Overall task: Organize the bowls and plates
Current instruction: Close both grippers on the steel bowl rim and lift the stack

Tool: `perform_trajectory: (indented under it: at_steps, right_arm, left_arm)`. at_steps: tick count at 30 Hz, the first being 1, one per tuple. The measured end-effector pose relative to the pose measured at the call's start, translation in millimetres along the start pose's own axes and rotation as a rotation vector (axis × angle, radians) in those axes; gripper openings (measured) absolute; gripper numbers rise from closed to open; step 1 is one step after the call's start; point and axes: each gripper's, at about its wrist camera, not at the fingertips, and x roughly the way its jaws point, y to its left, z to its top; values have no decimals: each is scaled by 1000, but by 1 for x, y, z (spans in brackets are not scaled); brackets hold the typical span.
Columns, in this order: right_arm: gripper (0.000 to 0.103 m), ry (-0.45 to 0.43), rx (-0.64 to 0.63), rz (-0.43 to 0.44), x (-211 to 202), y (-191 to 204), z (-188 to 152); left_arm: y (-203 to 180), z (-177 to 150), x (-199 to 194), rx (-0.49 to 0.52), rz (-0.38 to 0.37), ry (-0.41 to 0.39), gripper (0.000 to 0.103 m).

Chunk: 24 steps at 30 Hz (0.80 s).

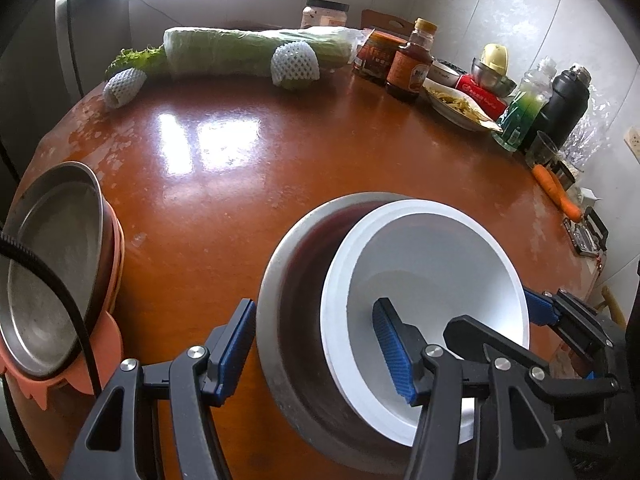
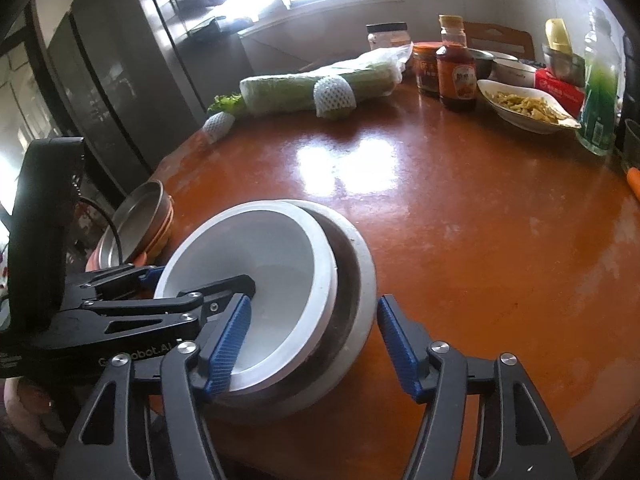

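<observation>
At far left we see a steel plate (image 1: 48, 280) stacked on orange plates (image 1: 108, 336). Our left hand-held gripper (image 1: 316, 344) stands apart, straddling the steel bowl's (image 1: 296, 360) left wall. The white bowl (image 1: 424, 280) sits tilted inside it, mid-counter (image 1: 280, 152). Our right hand-held gripper (image 2: 316, 340) stands apart, straddling both bowls' right rims.

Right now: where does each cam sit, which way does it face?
Left wrist: on left gripper, looking across the table at the white bowl nested in the steel bowl; right gripper shows.
Right wrist: on right gripper, facing the window; left gripper shows.
Shared: both bowls, steel plate, sauce bottle.
</observation>
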Motion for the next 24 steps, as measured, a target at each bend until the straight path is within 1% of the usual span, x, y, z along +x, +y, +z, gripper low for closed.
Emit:
perform_trajectory:
  at_steps: [2, 3, 8, 13, 19, 24]
  right_arm:
    - [63, -5, -8, -1, -1, 2, 0]
    - [62, -7, -10, -1, -1, 2, 0]
    - [58, -11, -11, -13, -2, 4, 0]
    - [58, -22, -19, -16, -4, 8, 3]
    - [58, -45, -35, -12, -13, 18, 8]
    - [58, -62, -60, -8, -20, 32, 13]
  left_arm:
    - [0, -1, 0, -2, -11, 2, 56]
    - [0, -1, 0, -2, -20, 2, 52]
    - [0, -2, -1, -6, -27, 6, 52]
    - [3, 0, -9, -13, -33, -9, 52]
    - [7, 1, -27, -24, -45, -45, 52]
    - [15, 1, -47, -32, -38, -86, 52]
